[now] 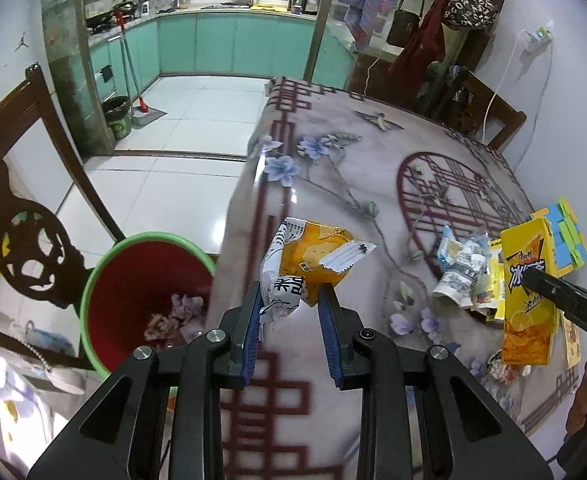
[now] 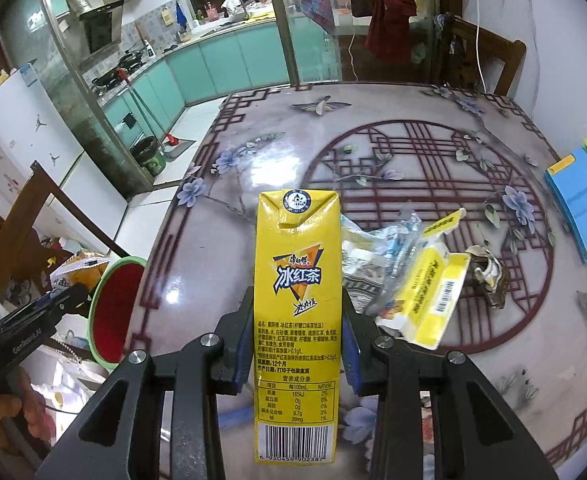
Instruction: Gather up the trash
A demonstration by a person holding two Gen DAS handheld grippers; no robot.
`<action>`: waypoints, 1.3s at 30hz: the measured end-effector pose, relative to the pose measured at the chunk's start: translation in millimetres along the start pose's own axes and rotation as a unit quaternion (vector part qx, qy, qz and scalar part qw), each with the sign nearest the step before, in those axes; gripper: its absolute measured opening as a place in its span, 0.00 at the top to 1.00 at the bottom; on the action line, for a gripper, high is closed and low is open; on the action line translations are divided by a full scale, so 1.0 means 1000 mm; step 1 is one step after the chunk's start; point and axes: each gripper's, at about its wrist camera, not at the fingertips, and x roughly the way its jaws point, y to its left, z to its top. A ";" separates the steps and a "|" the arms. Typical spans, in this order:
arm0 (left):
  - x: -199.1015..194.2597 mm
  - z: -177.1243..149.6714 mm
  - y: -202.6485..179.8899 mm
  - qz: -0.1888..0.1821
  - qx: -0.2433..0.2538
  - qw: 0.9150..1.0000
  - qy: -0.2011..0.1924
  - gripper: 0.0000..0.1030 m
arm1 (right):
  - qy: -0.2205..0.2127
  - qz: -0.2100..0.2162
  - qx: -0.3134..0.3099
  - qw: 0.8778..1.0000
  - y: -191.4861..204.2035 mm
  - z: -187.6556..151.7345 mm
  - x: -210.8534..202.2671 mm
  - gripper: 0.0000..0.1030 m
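Pinching a crumpled orange-and-white snack wrapper [image 1: 309, 262], the left gripper [image 1: 289, 300] holds it above the surface [image 1: 373, 152] edge, beside the red bin [image 1: 141, 280] with a green rim on the floor. The right gripper [image 2: 297, 320] has its jaws clamped on an upright yellow tea carton [image 2: 296, 320]. More wrappers [image 2: 393, 264] lie on the surface just behind.
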 end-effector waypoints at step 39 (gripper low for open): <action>0.006 -0.004 0.148 0.029 -0.058 0.998 0.018 0.74 | 0.024 0.079 -0.090 0.993 0.213 0.001 0.054 0.67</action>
